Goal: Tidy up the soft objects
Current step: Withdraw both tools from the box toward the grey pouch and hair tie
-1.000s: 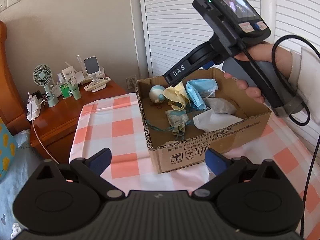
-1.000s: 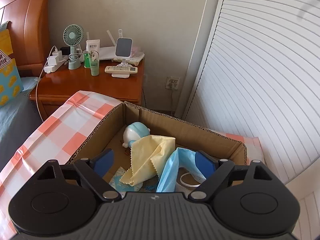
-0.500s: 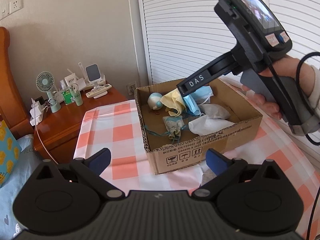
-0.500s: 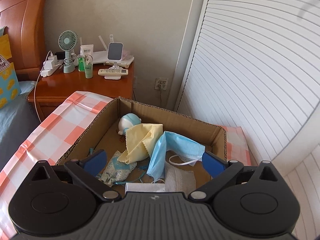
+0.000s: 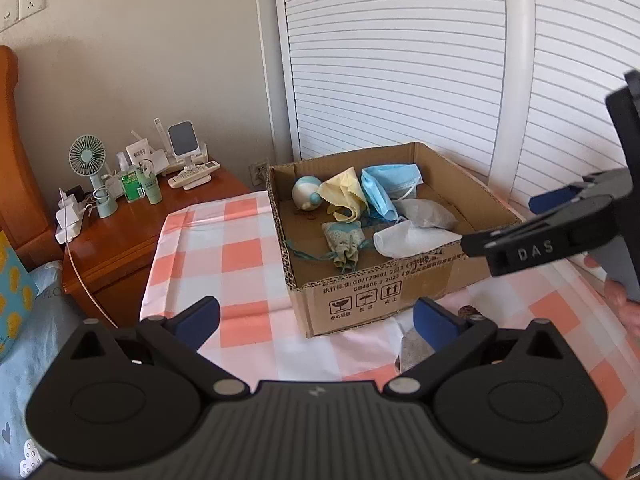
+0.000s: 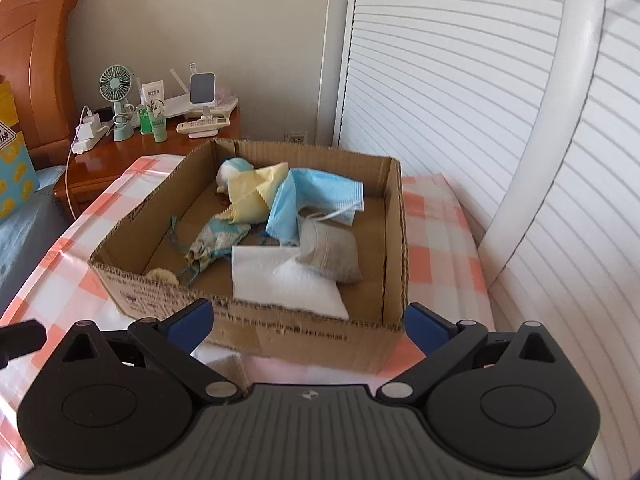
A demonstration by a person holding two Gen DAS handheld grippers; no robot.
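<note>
A cardboard box (image 5: 360,300) (image 6: 304,332) stands on the checked tablecloth. In it lie a yellow cloth (image 5: 344,196) (image 6: 256,190), a blue face mask (image 5: 384,192) (image 6: 308,200), a white mask (image 5: 412,238) (image 6: 280,280), a grey pouch (image 5: 428,214) (image 6: 332,252), a patterned drawstring bag (image 5: 344,240) (image 6: 216,240) and a small blue-white toy (image 5: 304,196) (image 6: 234,168). My left gripper (image 5: 316,318) is open and empty in front of the box. My right gripper (image 6: 306,322) (image 5: 532,224) is open and empty at the box's near right.
A grey soft item (image 5: 412,350) lies on the tablecloth (image 5: 224,248) in front of the box, partly hidden by my left finger. A wooden nightstand (image 5: 132,232) with a fan (image 5: 88,160), bottles and a remote stands at the left. A white louvred door (image 5: 400,60) is behind.
My right gripper has pulled back out of the box to its near right side, leaving the yellow cloth and blue mask lying inside. Both views have drawn back from the box.
</note>
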